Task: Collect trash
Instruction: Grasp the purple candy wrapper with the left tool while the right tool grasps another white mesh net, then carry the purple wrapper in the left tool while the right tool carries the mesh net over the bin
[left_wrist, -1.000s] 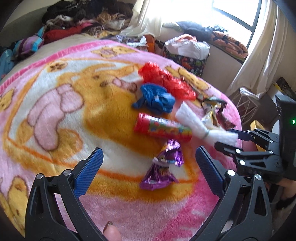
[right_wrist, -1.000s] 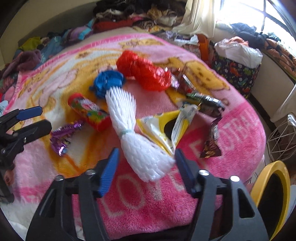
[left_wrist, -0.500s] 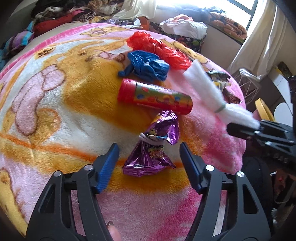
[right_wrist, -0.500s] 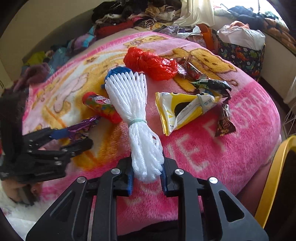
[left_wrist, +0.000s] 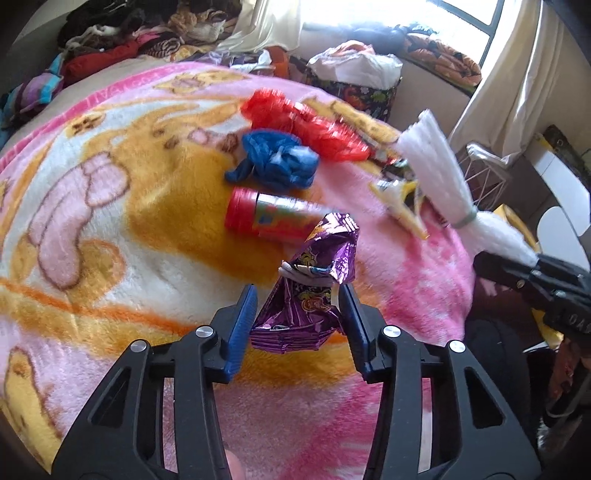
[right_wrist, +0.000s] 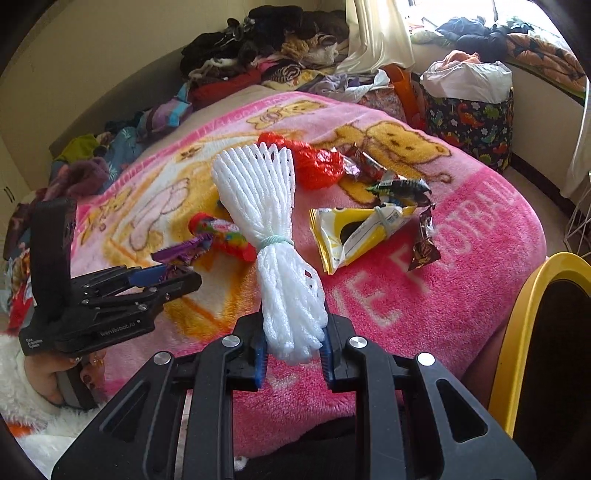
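Note:
My left gripper (left_wrist: 297, 325) is shut on a purple foil wrapper (left_wrist: 314, 288) and holds it just above the pink blanket (left_wrist: 110, 229). My right gripper (right_wrist: 293, 356) is shut on the tied end of a white foam net (right_wrist: 273, 229), lifted off the bed; it also shows in the left wrist view (left_wrist: 443, 177). On the blanket lie a red candy tube (left_wrist: 269, 218), a blue plastic bag (left_wrist: 277, 162), a red plastic bag (left_wrist: 303, 125), a yellow packet (right_wrist: 362, 232) and dark foil wrappers (right_wrist: 424, 243).
A yellow-rimmed bin (right_wrist: 532, 332) stands at the bed's right edge. A fabric basket with white bags (right_wrist: 469, 107) stands beyond the bed. Piled clothes (right_wrist: 266, 48) line the far side. A white wire basket (left_wrist: 484, 173) is on the floor by the curtain.
My left gripper closed on the purple wrapper and lifted it. My right gripper, which closed on the foam net half a second ago, has raised it higher.

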